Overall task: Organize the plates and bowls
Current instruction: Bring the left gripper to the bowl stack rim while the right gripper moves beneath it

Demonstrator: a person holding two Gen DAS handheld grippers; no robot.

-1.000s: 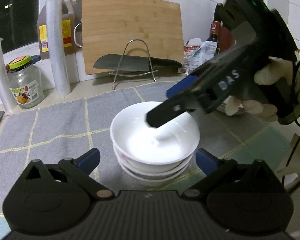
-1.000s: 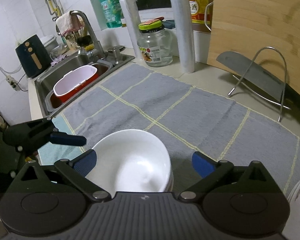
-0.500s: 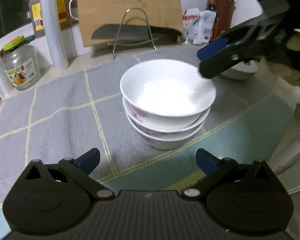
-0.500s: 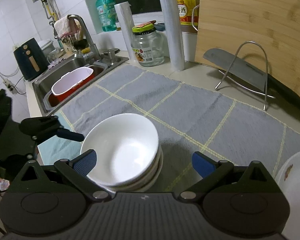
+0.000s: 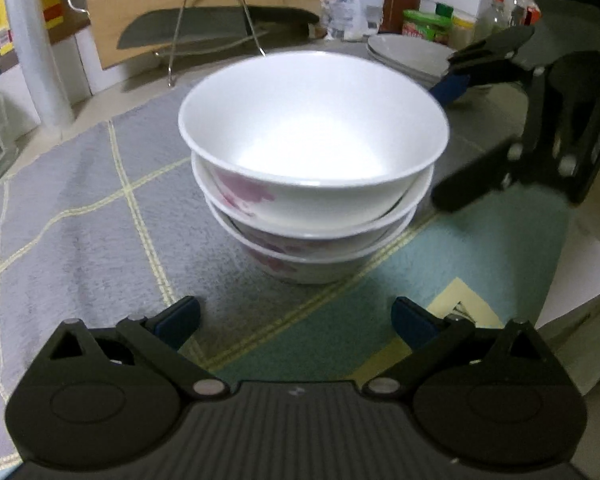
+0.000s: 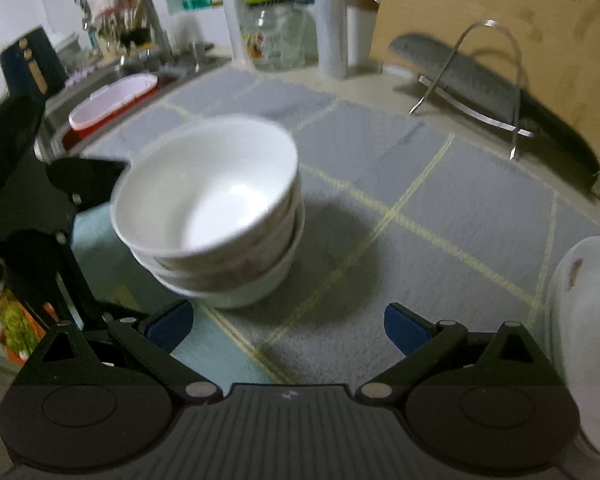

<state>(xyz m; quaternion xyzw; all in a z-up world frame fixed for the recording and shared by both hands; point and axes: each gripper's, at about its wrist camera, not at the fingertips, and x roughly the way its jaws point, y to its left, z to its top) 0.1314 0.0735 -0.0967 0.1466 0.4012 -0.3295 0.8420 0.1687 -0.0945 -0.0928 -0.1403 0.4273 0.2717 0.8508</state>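
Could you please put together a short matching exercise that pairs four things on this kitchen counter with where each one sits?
Things:
1. stack of three white bowls
2. dark cleaver blade
3. red-and-white plastic tub
4. stack of shallow white plates

Places:
A. in the sink
B. on the grey checked mat, between the two open grippers
C. resting across the wire stand, against the wooden cutting board
D. behind the bowls, at the far right of the counter

Pairs: 1-B, 2-C, 3-A, 4-D
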